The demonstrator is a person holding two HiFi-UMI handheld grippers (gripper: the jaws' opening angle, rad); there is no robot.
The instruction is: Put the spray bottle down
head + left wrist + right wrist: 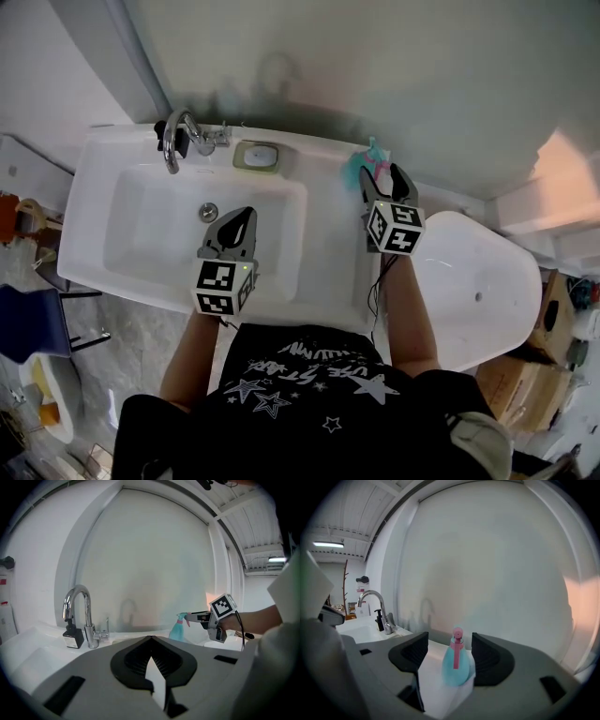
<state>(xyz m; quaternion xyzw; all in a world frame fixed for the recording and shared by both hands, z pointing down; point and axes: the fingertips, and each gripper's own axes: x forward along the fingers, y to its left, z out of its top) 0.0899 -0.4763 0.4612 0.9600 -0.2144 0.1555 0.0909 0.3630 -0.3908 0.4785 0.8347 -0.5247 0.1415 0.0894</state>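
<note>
**Two grippers over a white sink, spray bottle standing at the back right**

Nearest the camera, the person's two arms reach forward over the sink unit. The left gripper (247, 216) hovers above the basin (159, 234) with its jaws closed together and nothing between them. The right gripper (449, 644) has its jaws spread wide. The teal spray bottle (455, 665), with its pink trigger, stands upright between them on the counter (328, 187), and neither pad appears to press on it.

The bottle looks set down, so the task seems nearly done. To finish well, the right gripper should draw straight back with its jaws kept wide, so neither pad clips the bottle and tips it. The bottle looks light and tall, so a sideways nudge could knock it over.

The counter is glossy white, with the bottle at its back right corner, against the wall. Further left along the back ledge are a soap dish (258, 156), a chrome faucet (173, 141) and a small black pump bottle (72, 637). A plain pale wall (375, 66) rises behind. A rounded white fixture (478, 281) sits to the right.
</note>
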